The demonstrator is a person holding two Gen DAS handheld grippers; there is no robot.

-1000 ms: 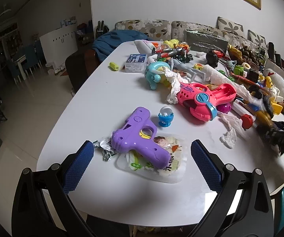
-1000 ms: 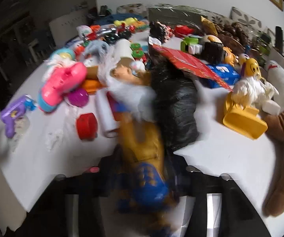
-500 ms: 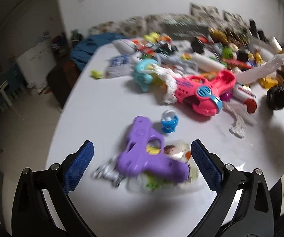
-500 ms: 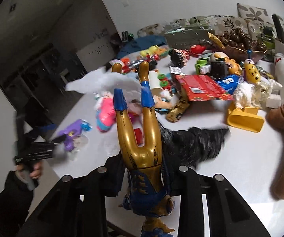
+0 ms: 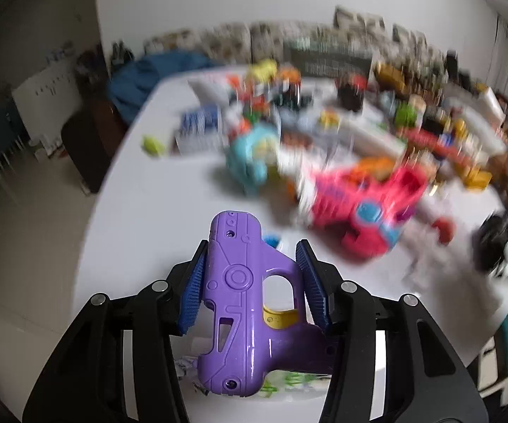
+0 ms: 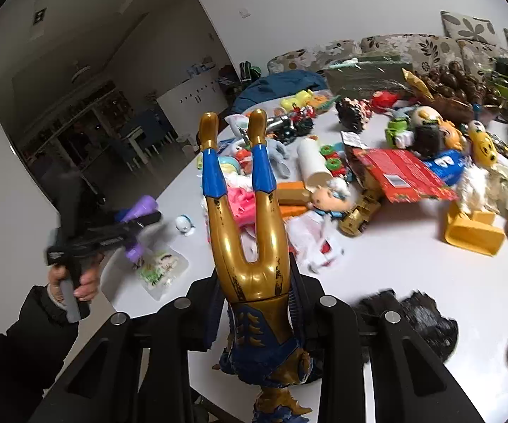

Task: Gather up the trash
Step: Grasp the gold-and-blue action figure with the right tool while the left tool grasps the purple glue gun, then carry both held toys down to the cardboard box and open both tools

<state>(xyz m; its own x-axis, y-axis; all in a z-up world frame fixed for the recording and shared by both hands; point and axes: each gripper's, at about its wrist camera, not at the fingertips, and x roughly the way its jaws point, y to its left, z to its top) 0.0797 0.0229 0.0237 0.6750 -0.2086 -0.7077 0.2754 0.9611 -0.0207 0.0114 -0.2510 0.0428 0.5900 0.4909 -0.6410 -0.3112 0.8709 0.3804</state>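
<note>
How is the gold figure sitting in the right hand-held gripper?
Upside down: the gold figure has its feet pointing up, away from the right hand-held gripper.

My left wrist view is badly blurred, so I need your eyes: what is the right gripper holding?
Observer: The right gripper is shut on a gold and blue figure, held head-down with its legs pointing away.
Operator: Any trash near it?
Observer: A crumpled black bag lies on the table, just right of that gripper.
Operator: And below my left gripper?
Observer: The left gripper is closing its jaws with the purple toy gun between them. A clear snack wrapper lies flat on the table underneath.
</note>
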